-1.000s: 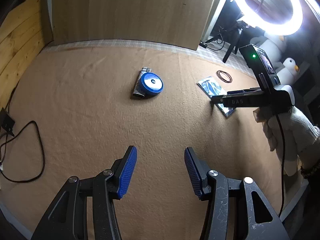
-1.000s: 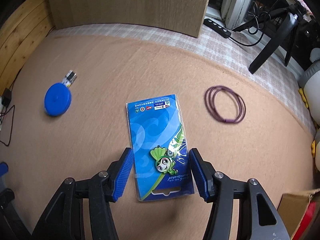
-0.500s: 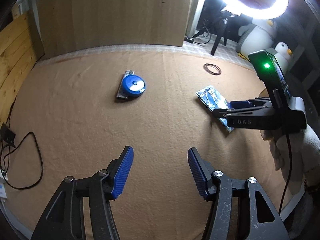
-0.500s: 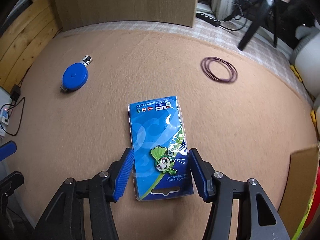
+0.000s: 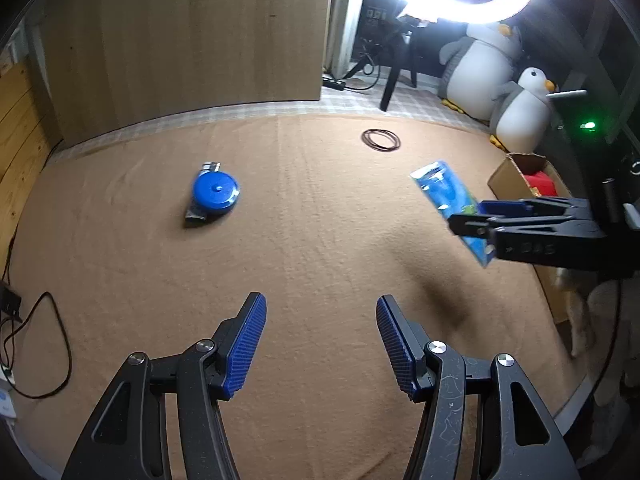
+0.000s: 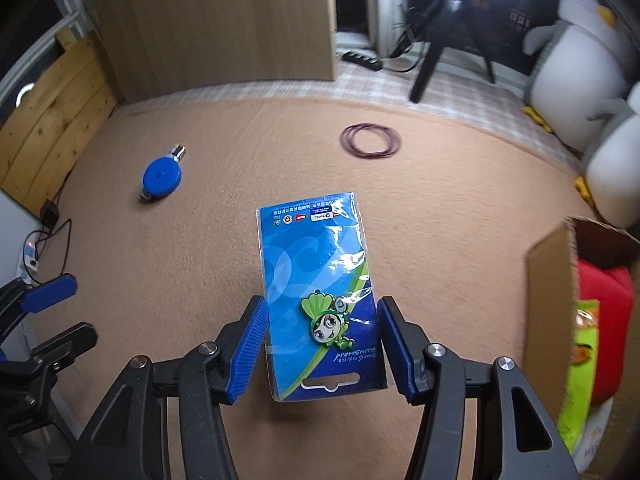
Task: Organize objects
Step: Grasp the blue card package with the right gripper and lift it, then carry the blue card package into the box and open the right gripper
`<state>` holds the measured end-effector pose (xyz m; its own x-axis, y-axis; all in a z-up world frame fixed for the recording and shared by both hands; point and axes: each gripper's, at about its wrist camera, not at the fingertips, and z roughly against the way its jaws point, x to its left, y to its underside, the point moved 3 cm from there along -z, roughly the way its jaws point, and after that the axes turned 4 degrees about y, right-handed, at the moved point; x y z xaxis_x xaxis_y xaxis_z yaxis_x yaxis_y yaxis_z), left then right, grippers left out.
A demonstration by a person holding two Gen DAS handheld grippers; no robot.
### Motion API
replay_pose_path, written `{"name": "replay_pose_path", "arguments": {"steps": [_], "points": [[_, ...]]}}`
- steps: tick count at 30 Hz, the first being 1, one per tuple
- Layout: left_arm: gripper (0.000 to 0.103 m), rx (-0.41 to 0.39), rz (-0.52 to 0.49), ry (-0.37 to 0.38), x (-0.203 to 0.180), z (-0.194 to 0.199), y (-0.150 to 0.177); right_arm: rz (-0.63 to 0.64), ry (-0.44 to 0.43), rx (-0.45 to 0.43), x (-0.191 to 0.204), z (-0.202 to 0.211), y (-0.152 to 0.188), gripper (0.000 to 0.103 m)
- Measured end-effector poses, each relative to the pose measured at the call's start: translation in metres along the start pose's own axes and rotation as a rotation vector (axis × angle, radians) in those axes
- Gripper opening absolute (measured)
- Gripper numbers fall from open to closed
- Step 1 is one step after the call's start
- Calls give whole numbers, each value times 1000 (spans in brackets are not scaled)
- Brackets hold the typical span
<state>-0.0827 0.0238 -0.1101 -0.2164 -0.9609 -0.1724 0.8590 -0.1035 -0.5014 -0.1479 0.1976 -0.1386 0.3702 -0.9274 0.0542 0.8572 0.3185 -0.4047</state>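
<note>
My right gripper (image 6: 322, 346) is shut on a blue badge card (image 6: 316, 280) with a green cartoon pin and holds it lifted above the brown blanket. The card (image 5: 448, 196) and right gripper (image 5: 480, 216) also show in the left wrist view, in the air at the right. My left gripper (image 5: 320, 344) is open and empty, low over the blanket. A round blue tape measure (image 5: 216, 191) lies at the left (image 6: 162, 176). A loop of dark purple bands (image 6: 370, 140) lies at the far middle (image 5: 380, 139).
An open cardboard box (image 6: 552, 280) with red and green packs stands at the right (image 5: 520, 176). Plush penguins (image 5: 488, 68), a ring light and a tripod are behind it. A wooden board (image 5: 180, 40) stands at the back. Cables (image 5: 40, 340) lie at the left.
My right gripper has lifted the badge card off the blanket and carried it right, toward the cardboard box. My left gripper stays open and has turned a little right.
</note>
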Motion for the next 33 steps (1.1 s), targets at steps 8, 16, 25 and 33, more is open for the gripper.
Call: {"name": "replay_pose_path", "arguments": {"steps": [8, 16, 25, 33], "points": [[62, 4, -39, 20, -21, -5, -6, -74, 48, -64, -40, 40, 14, 52], [62, 8, -79, 41, -43, -11, -11, -179, 118, -108, -93, 75, 37, 52], [62, 17, -102, 67, -64, -18, -16, -284, 214, -115, -153, 95, 64, 52], [62, 31, -125, 77, -78, -26, -18, -360, 269, -86, -196, 96, 89, 52]]}}
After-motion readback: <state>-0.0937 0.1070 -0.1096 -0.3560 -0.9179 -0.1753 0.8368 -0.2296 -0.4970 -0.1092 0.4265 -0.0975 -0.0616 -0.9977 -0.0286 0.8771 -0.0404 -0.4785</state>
